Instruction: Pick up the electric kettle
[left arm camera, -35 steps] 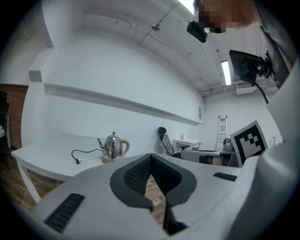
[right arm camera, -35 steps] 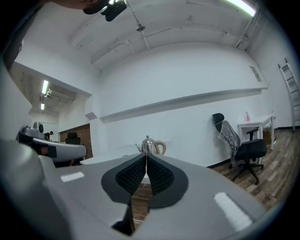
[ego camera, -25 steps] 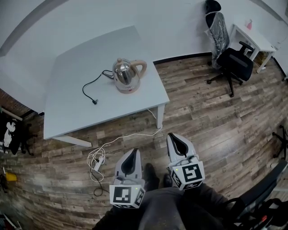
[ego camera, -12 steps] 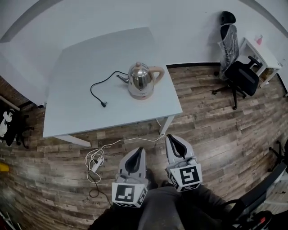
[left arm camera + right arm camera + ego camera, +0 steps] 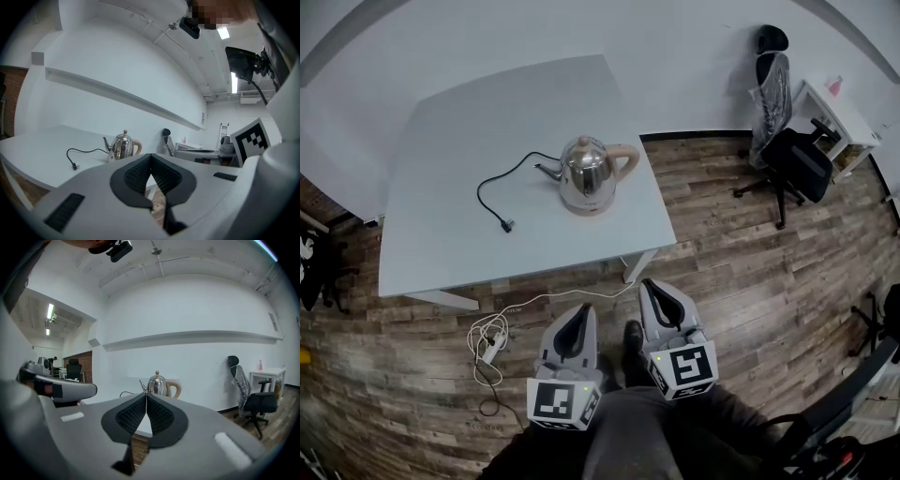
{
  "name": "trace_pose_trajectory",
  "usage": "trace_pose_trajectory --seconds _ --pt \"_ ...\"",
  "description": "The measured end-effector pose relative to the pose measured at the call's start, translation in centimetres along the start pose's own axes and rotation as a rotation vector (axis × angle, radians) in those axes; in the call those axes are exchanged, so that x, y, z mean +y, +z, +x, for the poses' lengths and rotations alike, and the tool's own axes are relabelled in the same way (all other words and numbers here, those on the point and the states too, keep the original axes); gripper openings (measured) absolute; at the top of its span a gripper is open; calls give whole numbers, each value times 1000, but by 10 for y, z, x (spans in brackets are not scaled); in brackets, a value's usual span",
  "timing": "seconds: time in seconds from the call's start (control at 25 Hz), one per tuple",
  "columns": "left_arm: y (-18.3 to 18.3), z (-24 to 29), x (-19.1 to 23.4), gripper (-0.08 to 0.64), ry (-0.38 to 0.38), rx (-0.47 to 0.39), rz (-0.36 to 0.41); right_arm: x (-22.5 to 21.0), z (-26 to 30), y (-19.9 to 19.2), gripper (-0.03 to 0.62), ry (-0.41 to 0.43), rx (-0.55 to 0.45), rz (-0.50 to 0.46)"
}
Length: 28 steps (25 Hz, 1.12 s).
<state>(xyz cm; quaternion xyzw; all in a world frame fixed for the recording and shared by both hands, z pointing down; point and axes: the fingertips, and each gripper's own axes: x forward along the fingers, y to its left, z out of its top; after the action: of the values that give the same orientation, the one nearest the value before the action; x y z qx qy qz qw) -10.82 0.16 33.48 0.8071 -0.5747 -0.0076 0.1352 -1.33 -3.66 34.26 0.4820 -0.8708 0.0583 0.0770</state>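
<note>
A shiny steel electric kettle (image 5: 588,174) with a beige handle and base stands near the right side of a white table (image 5: 450,225); its black cord and plug (image 5: 502,221) trail to its left. It also shows far off as the kettle (image 5: 123,146) in the left gripper view and the kettle (image 5: 157,384) in the right gripper view. My left gripper (image 5: 578,316) and right gripper (image 5: 652,290) hover side by side over the floor, short of the table's near edge. Both are shut with nothing between their pads.
A white power strip with coiled cable (image 5: 492,339) lies on the wood floor by the table's front leg (image 5: 636,265). A black office chair (image 5: 792,155) and a small white desk (image 5: 834,117) stand at the right. The person's legs (image 5: 637,431) fill the bottom.
The table and kettle have come closer, sitting lower in the head view than a second ago. Both grippers stay shut, side by side.
</note>
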Motion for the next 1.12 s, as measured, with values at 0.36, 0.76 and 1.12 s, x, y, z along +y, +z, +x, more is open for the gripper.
trace_pose_trajectory --seconds 0.36,0.76,1.12 --pt "-3 50 0 0 25 44 17 -38 35 -8 6 28 16 36" --pt "-7 122 -21 0 31 104 45 -107 69 -16 6 33 27 95" --pt "1 160 -30 0 71 104 69 -134 96 -10 6 100 8 109"
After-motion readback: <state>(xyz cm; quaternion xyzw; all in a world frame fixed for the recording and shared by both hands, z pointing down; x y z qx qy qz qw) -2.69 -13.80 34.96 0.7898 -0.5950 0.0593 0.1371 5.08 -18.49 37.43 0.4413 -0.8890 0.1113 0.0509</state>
